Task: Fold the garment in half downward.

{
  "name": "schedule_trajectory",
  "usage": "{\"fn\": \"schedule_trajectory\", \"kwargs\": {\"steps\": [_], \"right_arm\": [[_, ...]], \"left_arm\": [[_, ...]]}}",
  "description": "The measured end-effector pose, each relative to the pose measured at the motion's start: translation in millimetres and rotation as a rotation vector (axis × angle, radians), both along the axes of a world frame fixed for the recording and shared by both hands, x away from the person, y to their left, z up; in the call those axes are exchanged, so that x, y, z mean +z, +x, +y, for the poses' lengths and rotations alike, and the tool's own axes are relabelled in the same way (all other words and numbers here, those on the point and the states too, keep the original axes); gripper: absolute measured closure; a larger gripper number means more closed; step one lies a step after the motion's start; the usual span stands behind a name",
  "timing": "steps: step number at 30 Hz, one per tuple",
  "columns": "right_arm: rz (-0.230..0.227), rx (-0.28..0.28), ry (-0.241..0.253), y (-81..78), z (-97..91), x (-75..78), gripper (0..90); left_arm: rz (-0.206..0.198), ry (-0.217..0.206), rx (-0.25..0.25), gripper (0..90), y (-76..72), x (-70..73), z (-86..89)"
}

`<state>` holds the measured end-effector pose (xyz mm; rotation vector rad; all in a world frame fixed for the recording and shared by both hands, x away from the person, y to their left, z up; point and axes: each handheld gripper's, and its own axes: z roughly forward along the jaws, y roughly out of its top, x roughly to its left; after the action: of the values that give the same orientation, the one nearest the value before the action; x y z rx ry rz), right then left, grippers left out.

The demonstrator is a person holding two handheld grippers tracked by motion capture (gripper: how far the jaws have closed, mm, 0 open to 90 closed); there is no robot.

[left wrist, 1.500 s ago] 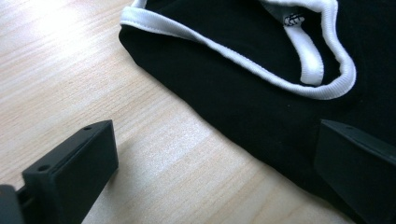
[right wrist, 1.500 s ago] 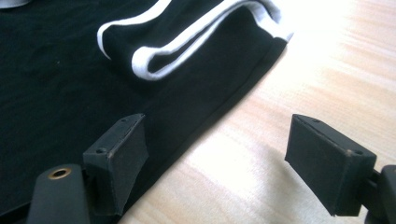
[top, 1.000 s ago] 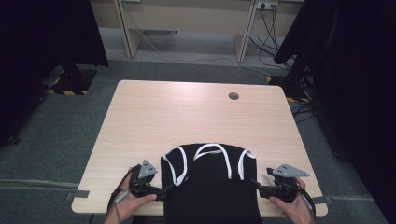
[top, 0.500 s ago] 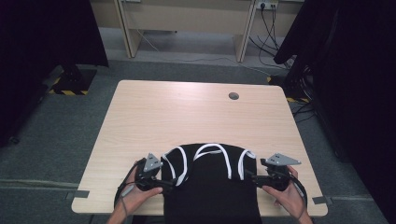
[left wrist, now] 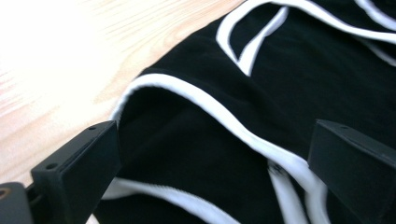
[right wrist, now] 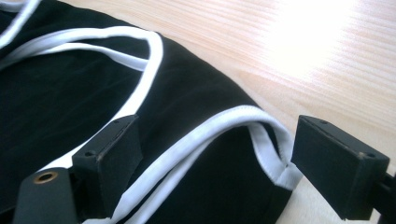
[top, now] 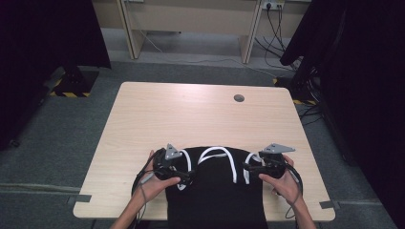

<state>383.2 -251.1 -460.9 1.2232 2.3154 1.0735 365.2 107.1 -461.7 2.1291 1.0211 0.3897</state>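
The left tool (top: 188,174) sits at about 7 o'clock on the bench (top: 191,114) in the high view, its tip over the left edge of the black top (top: 215,195). The right tool (top: 247,168) sits at about 5 o'clock, its tip over the right edge of the top. A hand grips each tool from below, and each tool carries a grey plate. The top lies flat at 6 o'clock, its lower part running off the near edge, its white trim (top: 217,151) looping across the upper end. The bench is pale wood, bare beyond the top, with a round cable hole (top: 239,98) near 1 o'clock. Grey carpet (top: 67,138) surrounds it. Black curtains (top: 43,33) hang at the left and right, a wooden desk frame (top: 191,19) stands at 12 o'clock, and cables (top: 282,28) trail down at the far right.

In the left gripper view the left tool (left wrist: 212,154) stands wide, nothing pressed between the jaws. The black top (left wrist: 196,149) with its white trim (left wrist: 210,105) lies between and beyond them. Pale bench (left wrist: 56,56) shows at 10 o'clock under a bright glare.

In the right gripper view the right tool (right wrist: 215,156) has just been opening and stands wide. A white-trimmed armhole (right wrist: 219,126) of the top (right wrist: 60,102) lies between the jaws, and the pads do not press on it. The bench (right wrist: 289,46) fills 1 o'clock, its wood grain washed out by glare.
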Motion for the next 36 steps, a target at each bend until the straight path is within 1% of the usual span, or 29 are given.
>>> {"fn": "schedule_trajectory", "kwargs": {"steps": [2,4,6,7,10,13,16,17,18,19,22,24,25,27,28,29,31,33,35,36], "right_arm": [[0.001,-0.003,-0.014,4.3,1.2,-1.0,16.2],[0.008,-0.003,-0.014,8.7,1.6,-2.2,16.1],[0.014,-0.012,-0.018,13.2,2.1,-3.5,16.1],[0.018,-0.012,-0.021,15.4,2.4,-4.6,16.1],[0.029,-0.016,-0.029,19.8,3.7,-8.2,16.1],[0.037,-0.016,-0.034,22.1,4.7,-11.7,16.1],[0.033,-0.014,-0.045,21.6,6.7,-15.3,14.9],[0.023,-0.006,-0.051,21.5,7.2,-16.2,13.9],[0.026,-0.005,-0.058,20.3,8.8,-16.5,14.3],[0.018,0.000,-0.067,20.3,8.9,-16.2,15.6],[0.005,0.016,-0.071,17.0,11.5,-15.5,25.1],[0.004,0.043,-0.070,15.1,12.2,-14.0,35.8],[0.002,0.055,-0.069,13.9,12.5,-13.4,39.9],[-0.005,0.081,-0.062,12.4,12.7,-12.9,52.1],[-0.003,0.089,-0.058,11.9,12.9,-12.7,56.5],[-0.004,0.094,-0.058,11.8,13.0,-12.5,62.8],[-0.003,0.104,-0.041,11.2,13.7,-12.9,73.8],[-0.006,0.112,-0.034,10.3,14.9,-13.5,78.2],[-0.013,0.120,-0.045,9.7,15.9,-12.9,80.2],[-0.013,0.119,-0.047,9.3,16.4,-12.8,80.7]], "left_arm": [[0.008,0.005,0.005,1.9,5.5,-1.4,-2.4],[0.019,0.013,0.004,2.0,10.4,-3.1,-4.0],[0.025,0.017,0.020,2.4,16.1,-6.0,-5.6],[0.032,0.021,0.019,2.4,18.5,-7.4,-5.6],[0.046,0.025,0.024,2.4,22.3,-11.6,-4.9],[0.038,0.033,0.025,2.4,22.6,-13.9,-4.9],[0.027,0.039,0.022,3.0,21.9,-15.7,-6.8],[0.026,0.035,0.012,5.8,21.4,-16.5,-7.6],[0.024,0.031,0.013,8.7,20.9,-16.7,-8.1],[0.017,0.030,0.013,9.9,20.6,-16.7,-8.3],[0.005,0.019,0.009,18.2,19.3,-16.4,-7.8],[-0.005,0.013,-0.007,24.9,18.7,-15.7,-7.1],[-0.014,0.006,-0.011,30.1,18.4,-15.9,-6.8],[-0.027,-0.008,-0.018,40.1,17.4,-16.5,-7.1],[-0.028,-0.012,-0.022,43.9,17.0,-16.5,-7.4],[-0.029,-0.020,-0.027,48.8,16.6,-16.6,-8.0],[-0.037,-0.035,-0.026,58.5,16.7,-17.4,-8.8],[-0.035,-0.049,-0.028,68.0,17.1,-17.9,-8.9],[-0.033,-0.059,-0.033,76.3,17.8,-18.3,-9.6],[-0.040,-0.062,-0.031,79.1,18.1,-18.8,-10.3]]}}
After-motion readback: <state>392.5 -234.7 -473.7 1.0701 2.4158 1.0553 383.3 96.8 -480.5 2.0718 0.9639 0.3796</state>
